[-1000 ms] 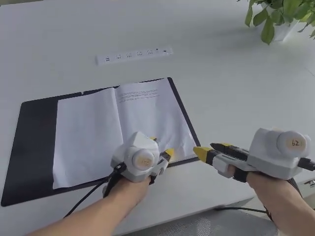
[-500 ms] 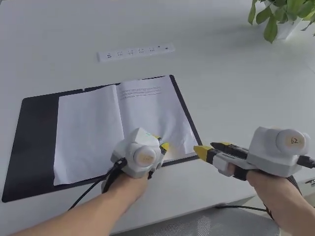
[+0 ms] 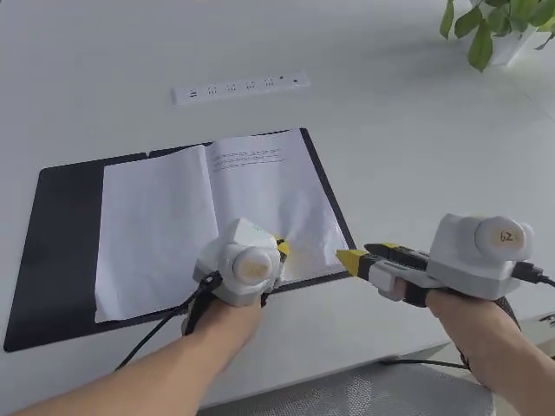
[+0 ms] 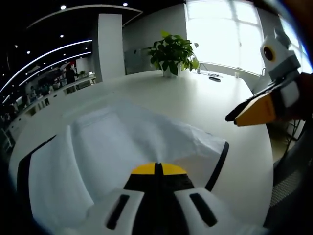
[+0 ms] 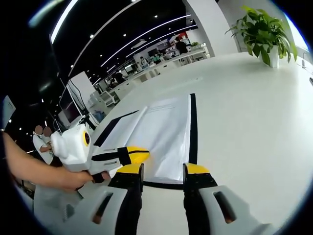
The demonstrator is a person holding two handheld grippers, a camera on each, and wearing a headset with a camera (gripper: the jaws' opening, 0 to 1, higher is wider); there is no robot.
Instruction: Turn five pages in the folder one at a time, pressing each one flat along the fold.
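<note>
Room: an open-plan office is showing in the gripper views, with curved ceiling light strips, a white column and bright windows.

Surface: a smooth, matte white table (image 3: 390,113) is carrying every item.

1. Folder (image 3: 61,251): flat, rectangular, black cover. It is lying open at the middle of the table. The left page (image 3: 156,234) is sitting blank and white; the right page (image 3: 269,191) is carrying a few faint printed lines at its top and is bowing slightly upward near its lower edge.
2. Power strip (image 3: 240,87): long, white plastic, lying at 12 o'clock from the folder.
3. Plant (image 3: 486,26): glossy green leaves in a white pot, standing at 2 o'clock.
4. Left gripper (image 3: 279,250): rounded white shell, black jaws with yellow tips. It is resting at the folder's 5 o'clock corner, over the right page. Its jaws are pressing together; whether paper is pinched between them cannot be told. A black cable (image 3: 156,342) is trailing from it toward 7 o'clock.
5. Right gripper (image 3: 366,253): same build. It is hovering off the folder at 3 o'clock from the left gripper, pointing toward it, jaws standing apart with nothing between them.
</note>
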